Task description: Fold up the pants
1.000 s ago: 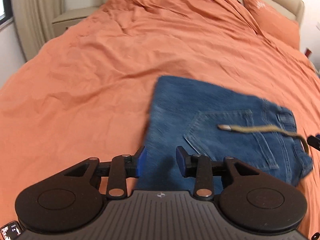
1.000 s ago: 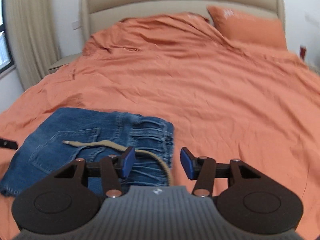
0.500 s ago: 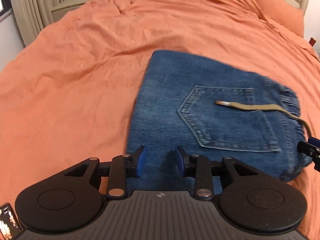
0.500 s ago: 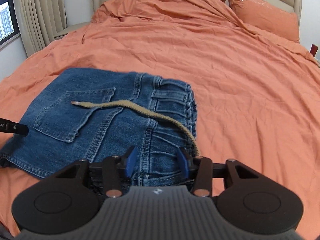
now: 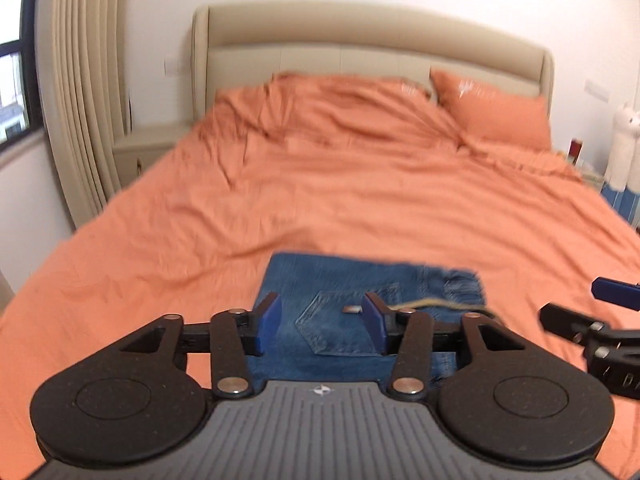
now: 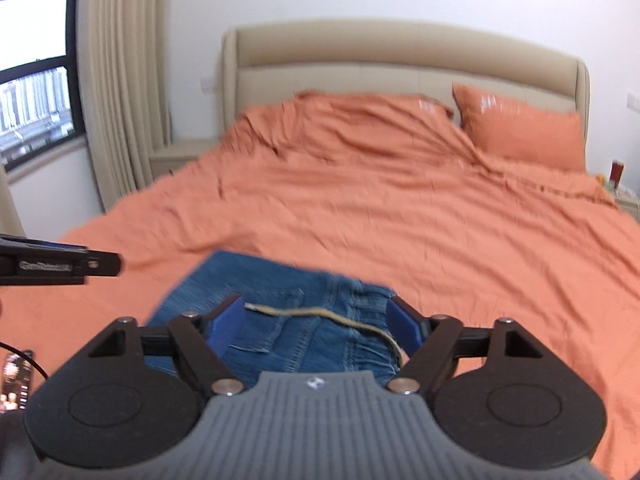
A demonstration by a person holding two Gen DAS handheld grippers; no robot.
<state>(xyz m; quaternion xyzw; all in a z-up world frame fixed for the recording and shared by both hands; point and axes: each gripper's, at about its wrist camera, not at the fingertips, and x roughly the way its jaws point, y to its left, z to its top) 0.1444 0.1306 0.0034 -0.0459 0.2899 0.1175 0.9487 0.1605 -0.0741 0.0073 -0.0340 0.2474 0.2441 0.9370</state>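
Blue denim pants lie folded into a compact rectangle on the orange bedspread, back pocket up, with a tan drawstring across them. My left gripper hovers above the near left part of the pants, jaws opening, nothing between them. My right gripper hangs above the waistband end, jaws opening wide, holding nothing. Each gripper shows at the edge of the other's view: the right gripper, the left gripper.
A beige headboard and an orange pillow are at the far end. Curtains and a bedside table stand on the left. A phone shows at the lower left of the right wrist view.
Both grippers have risen and drawn back from the pants, and their jaws have spread wider. The folded pants lie still on the bed.
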